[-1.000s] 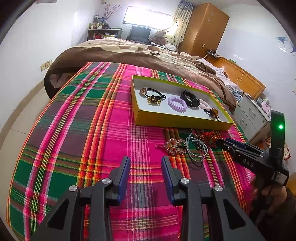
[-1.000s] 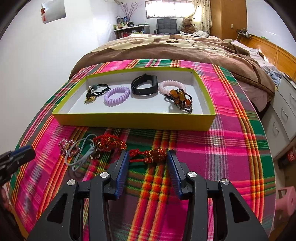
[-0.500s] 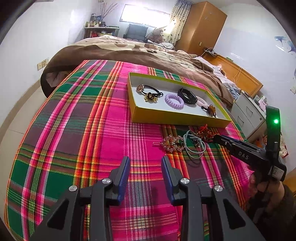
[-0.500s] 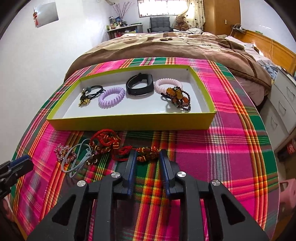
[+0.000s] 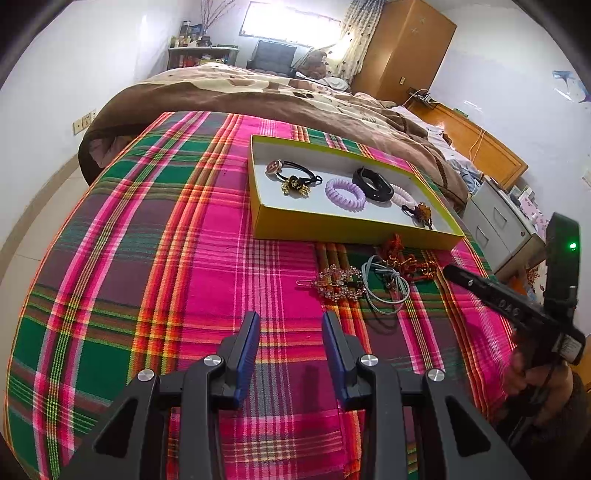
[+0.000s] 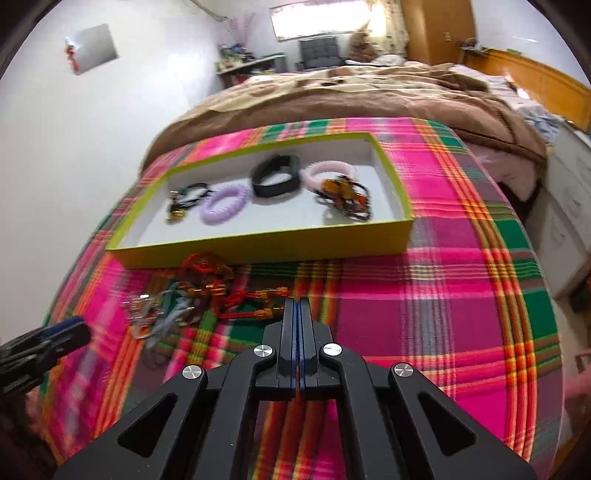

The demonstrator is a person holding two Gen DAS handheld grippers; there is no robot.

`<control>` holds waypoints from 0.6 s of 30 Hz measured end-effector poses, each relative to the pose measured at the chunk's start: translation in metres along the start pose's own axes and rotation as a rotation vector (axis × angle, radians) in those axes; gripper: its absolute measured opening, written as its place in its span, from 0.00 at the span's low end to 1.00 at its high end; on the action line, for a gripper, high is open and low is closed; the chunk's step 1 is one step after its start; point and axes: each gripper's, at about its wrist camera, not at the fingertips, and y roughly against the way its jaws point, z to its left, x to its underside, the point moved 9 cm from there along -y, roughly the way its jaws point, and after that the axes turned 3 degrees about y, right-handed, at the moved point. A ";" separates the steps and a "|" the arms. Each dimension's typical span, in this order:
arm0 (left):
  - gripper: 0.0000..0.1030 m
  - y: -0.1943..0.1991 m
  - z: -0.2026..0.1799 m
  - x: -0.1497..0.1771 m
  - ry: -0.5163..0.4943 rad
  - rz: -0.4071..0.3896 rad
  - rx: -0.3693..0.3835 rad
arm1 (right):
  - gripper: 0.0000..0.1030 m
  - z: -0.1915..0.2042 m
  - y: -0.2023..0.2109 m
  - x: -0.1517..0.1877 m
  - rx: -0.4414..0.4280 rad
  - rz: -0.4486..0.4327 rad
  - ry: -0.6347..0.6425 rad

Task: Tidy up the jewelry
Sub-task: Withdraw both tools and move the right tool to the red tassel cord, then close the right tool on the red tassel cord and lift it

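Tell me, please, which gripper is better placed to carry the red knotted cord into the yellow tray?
The right. The right gripper is shut with its tips at the red knotted cord, just in front of the yellow tray. The left gripper is open over bare cloth, farther off.

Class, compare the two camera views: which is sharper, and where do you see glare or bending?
Left wrist view: sharp, the window glares, the plaid blanket bulges from the fisheye lens. Right wrist view: motion-blurred, worst at the loose jewelry; the yellow box looks softer.
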 end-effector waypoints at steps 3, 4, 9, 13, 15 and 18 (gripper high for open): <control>0.33 -0.001 -0.002 -0.001 -0.001 -0.001 0.001 | 0.18 0.006 0.002 -0.009 -0.014 -0.010 0.092; 0.33 -0.001 -0.003 -0.001 0.000 0.000 0.001 | 0.26 0.009 0.001 -0.013 -0.023 -0.014 0.110; 0.33 -0.004 -0.006 0.001 -0.006 0.012 -0.001 | 0.39 0.019 -0.021 -0.017 -0.094 0.043 0.146; 0.33 -0.005 -0.005 0.002 -0.005 0.018 -0.005 | 0.39 0.032 -0.027 -0.003 -0.174 0.102 0.216; 0.33 -0.005 -0.004 0.001 -0.005 0.016 -0.006 | 0.39 0.036 -0.025 0.006 -0.213 0.129 0.232; 0.33 -0.006 -0.003 -0.001 -0.002 0.014 -0.008 | 0.39 0.043 -0.017 0.018 -0.235 0.144 0.264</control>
